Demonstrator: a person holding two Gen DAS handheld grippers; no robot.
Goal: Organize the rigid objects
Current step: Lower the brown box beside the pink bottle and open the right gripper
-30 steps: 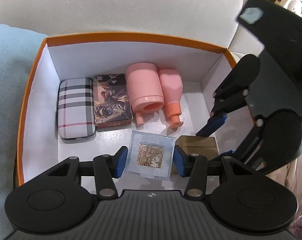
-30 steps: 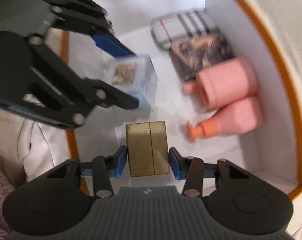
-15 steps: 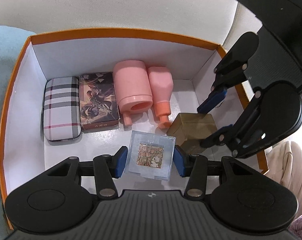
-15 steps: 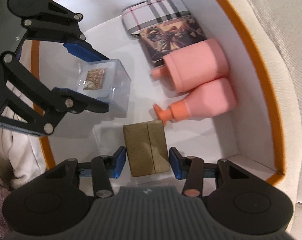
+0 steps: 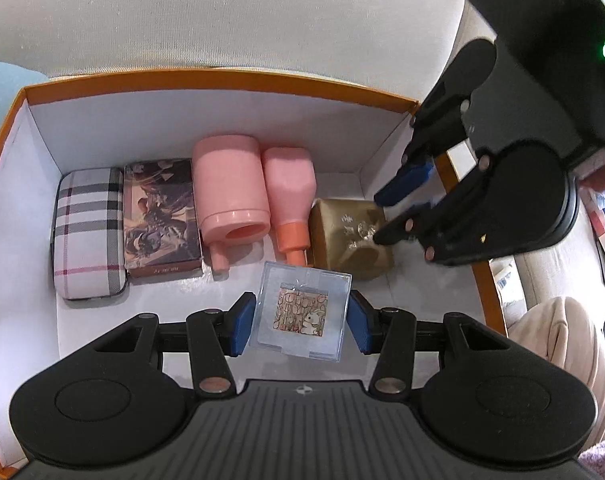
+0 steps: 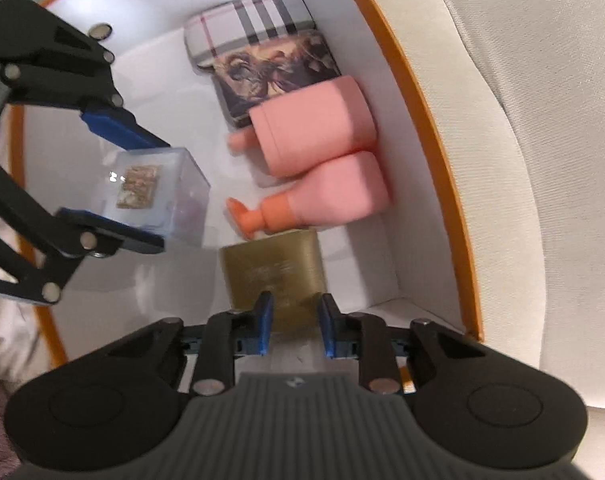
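In the left wrist view, the left claw [image 5: 302, 322] sits low in the frame, its blue pads closed on a clear plastic box [image 5: 301, 317] with a small rabbit picture inside, held above the floor of the orange-rimmed white box [image 5: 206, 80].

Just past it, right of centre, the gold box [image 5: 348, 236] lies on the white floor, touching the neck of the smaller pink bottle [image 5: 289, 196]. The right claw [image 5: 390, 216] comes in from the upper right; its jaws have just been closing, stand narrowly apart, and grip nothing. In the right wrist view the gold box [image 6: 274, 276] lies beyond the blue fingertips [image 6: 264, 322], which seem clear of it.

Farther back, a row runs from centre to left: the larger pink bottle [image 5: 230, 196], a picture-printed box [image 5: 160, 216], and a plaid case [image 5: 88, 232], side by side.
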